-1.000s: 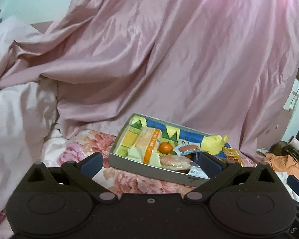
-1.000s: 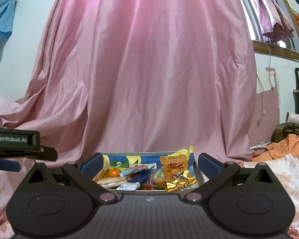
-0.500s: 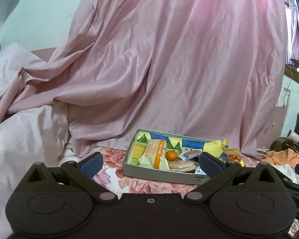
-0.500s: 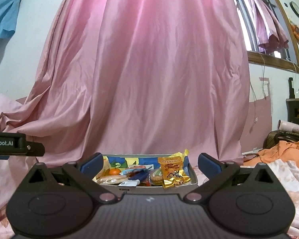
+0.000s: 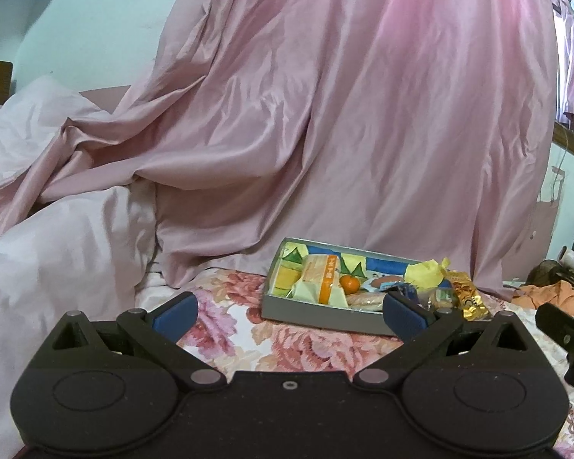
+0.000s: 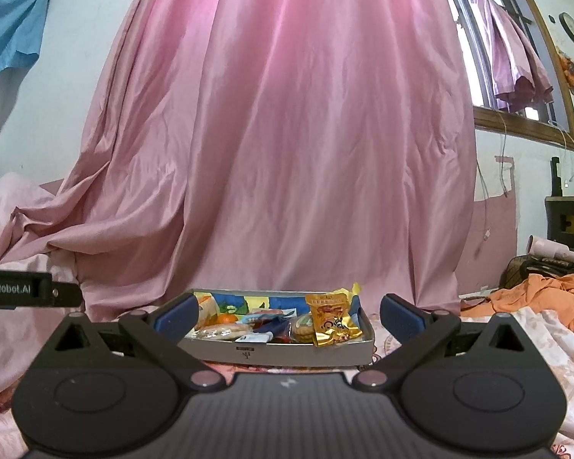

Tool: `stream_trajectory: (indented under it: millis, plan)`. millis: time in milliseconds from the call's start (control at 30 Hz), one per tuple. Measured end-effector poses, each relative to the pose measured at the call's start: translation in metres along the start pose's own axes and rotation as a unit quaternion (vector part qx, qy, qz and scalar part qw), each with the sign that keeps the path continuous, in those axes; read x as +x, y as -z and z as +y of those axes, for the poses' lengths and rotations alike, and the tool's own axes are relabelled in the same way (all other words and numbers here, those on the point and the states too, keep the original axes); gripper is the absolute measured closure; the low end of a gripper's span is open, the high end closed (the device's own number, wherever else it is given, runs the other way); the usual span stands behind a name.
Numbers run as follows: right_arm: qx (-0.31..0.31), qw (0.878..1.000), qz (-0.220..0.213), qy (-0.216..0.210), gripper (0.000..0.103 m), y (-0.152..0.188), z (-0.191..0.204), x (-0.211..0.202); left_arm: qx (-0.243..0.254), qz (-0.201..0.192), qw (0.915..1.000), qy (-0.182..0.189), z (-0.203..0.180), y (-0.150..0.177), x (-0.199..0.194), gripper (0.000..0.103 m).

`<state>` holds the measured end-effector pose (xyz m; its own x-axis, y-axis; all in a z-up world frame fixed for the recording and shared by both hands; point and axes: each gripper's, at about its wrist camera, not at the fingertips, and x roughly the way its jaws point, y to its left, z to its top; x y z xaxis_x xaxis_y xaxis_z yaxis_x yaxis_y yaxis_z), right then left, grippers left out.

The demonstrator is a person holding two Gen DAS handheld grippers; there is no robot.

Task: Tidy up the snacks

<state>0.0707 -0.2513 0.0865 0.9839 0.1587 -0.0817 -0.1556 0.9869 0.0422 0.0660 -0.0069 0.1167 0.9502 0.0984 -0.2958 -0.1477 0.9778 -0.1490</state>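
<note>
Snacks lie heaped in a shallow grey tray (image 5: 317, 315) on the flowered bedspread (image 5: 225, 306), close to the draped pink sheet (image 5: 325, 114) behind it. Contents noted: a cracker pack with an orange band (image 5: 323, 277), 1 small orange fruit (image 5: 350, 284), a yellow wrapper (image 5: 424, 272) and a gold packet (image 6: 331, 319) leaning over the tray's right wall.

Change since 1 second ago: in both wrist views the tray has grown smaller and slid toward the right, so both tools have drawn back from it. No item has left or shifted inside the tray. Judgement: the packing looks complete, or nearly so, and this is a withdrawal.

Orientation: the tray's long axis runs left to right across the right wrist view, its near long wall facing that camera; in the left wrist view it is angled, near-left corner closest. The cracker pack lies along the tray's short direction.

Tools: left gripper (image 5: 289, 311) has its fingers wide apart, holding nothing. Right gripper (image 6: 289, 311) likewise spread and empty, the tray framed between its fingers but well clear.
</note>
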Motion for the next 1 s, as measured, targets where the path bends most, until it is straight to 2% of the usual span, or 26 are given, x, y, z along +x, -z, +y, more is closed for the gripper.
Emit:
stream_trajectory:
  millis: [467,1000]
  plan:
    - [-0.008,1.0,0.009,-0.012,0.0,0.011,0.013,-0.006,0.009,0.02,0.9998,-0.001,0.017,0.027,-0.011,0.001]
    - [-0.031,0.999,0.013,-0.014,0.0,0.023,0.028,-0.014,0.01,0.023,0.9997,0.006,0.026,0.036,-0.013,0.001]
